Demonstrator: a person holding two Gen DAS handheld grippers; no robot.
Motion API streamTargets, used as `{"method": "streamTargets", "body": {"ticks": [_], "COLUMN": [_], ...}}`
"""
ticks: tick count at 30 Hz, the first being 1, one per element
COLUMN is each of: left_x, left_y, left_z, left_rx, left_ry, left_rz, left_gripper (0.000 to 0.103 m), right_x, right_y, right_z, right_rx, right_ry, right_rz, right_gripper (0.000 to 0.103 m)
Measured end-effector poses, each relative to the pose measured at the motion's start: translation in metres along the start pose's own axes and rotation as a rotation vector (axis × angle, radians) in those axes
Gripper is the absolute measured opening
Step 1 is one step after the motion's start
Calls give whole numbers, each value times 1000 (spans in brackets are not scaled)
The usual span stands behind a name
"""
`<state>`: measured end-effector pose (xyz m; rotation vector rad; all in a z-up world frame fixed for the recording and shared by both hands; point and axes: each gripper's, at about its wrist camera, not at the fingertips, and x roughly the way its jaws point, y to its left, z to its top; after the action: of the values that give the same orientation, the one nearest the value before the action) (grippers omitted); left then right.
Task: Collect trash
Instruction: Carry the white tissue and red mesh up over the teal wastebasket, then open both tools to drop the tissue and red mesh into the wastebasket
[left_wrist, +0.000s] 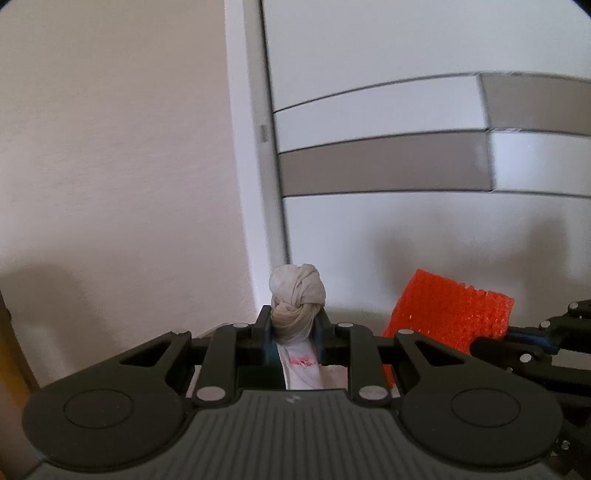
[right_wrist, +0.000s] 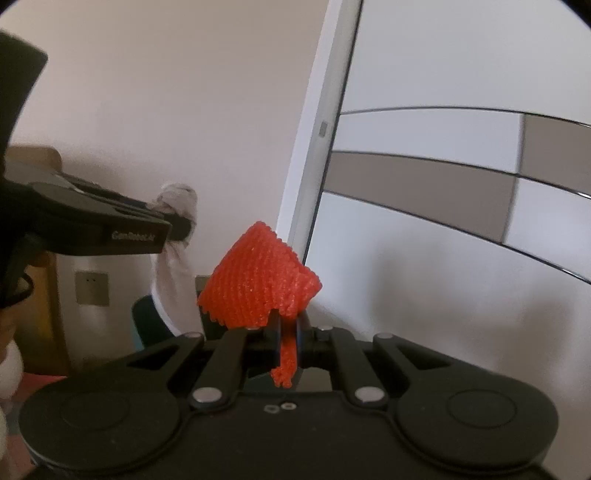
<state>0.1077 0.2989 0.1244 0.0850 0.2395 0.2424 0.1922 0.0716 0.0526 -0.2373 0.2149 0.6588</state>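
Trash-wise: left claw (left_wrist: 291, 328) is clamped on a knotted white bag (left_wrist: 297, 291), right claw (right_wrist: 287, 325) pinches red foam netting (right_wrist: 258, 284).

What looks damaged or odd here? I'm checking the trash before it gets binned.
Nothing is spilled. The red foam net in the right gripper has a frayed, ragged lower edge; the left gripper pinches a knotted white bag.

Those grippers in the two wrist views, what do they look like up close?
Both are matte black plastic. The left gripper has a ribbed grey body, two big round discs, hinged link bars with silver pins, and short fingers with blue pads. The right gripper is built the same, with two small screws on a darker body. Seen from the right wrist, the left one bears pale lettering on its side, too blurred to spell.
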Motion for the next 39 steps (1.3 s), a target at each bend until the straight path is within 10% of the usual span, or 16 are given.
{"method": "streamTargets", "body": {"ticks": [14,30,33,35,39], "left_x": [121,180,182,180,169], "left_y": [23,20,21,22,20], "left_z": [-40,-61,-60,-59,-56], "left_rx": [2,9,-7,-15,-21], "left_ry": [216,381,401,395,366], "left_rz": [53,30,37,34,29], "left_gripper": [22,24,42,79,79], "right_x": [117,129,120,114,96], "right_y": [36,34,27,21,6], "right_z": [-18,-23,-17,-17,-12], "right_rx": [-26,-24,-19,-11,6], "right_ry": [205,263,245,237,216], "right_rz": [56,124,115,106,94], "right_gripper": [5,27,36,37,39]}}
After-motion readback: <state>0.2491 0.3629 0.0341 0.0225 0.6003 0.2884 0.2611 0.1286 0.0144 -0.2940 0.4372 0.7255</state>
